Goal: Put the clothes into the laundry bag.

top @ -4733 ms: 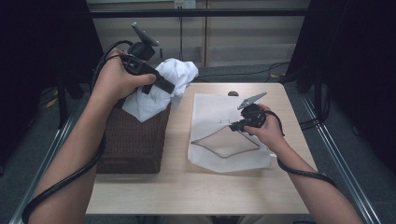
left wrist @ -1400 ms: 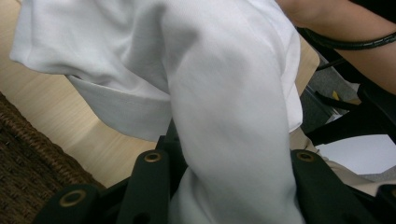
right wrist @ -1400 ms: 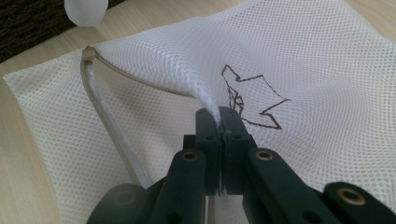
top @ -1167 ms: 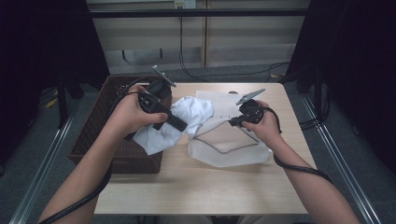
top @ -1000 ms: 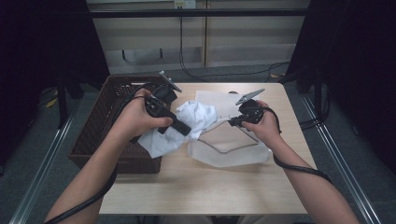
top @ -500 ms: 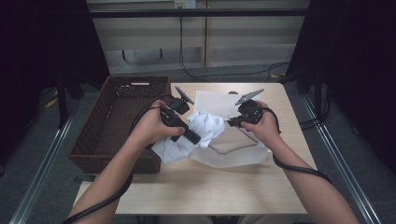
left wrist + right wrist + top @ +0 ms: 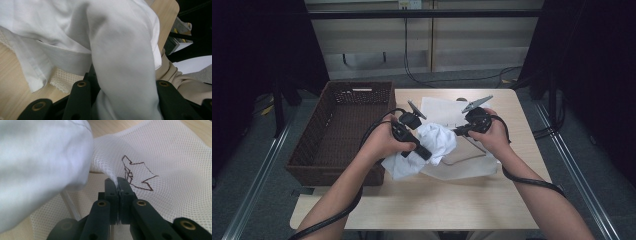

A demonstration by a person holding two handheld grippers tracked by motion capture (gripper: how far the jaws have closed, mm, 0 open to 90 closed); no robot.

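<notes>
My left gripper [image 7: 424,151] is shut on a crumpled white cloth [image 7: 435,141], which bulges thick between its jaws [image 7: 120,50]. The cloth hangs low over the mouth of a white mesh bag [image 7: 468,165] lying on the table. That bag's netting [image 7: 62,81] shows under the cloth. My right gripper [image 7: 458,133] is shut on the bag's upper edge and lifts it, with the jaws pinched on the mesh [image 7: 117,181]. A brown line drawing marks the mesh bag [image 7: 162,157]. The white cloth [image 7: 37,157] hangs close at the left of the right gripper view.
A dark brown wicker basket [image 7: 342,125] stands at the table's left side. The light wooden table [image 7: 437,200] has bare surface in front of the bag. A sheet of white paper [image 7: 439,106] lies behind the grippers. Dark curtains flank both sides.
My left hand has carried the white cloth from over the basket to the right and down, onto the mesh bag's raised opening. The right gripper has held the bag's edge still.
</notes>
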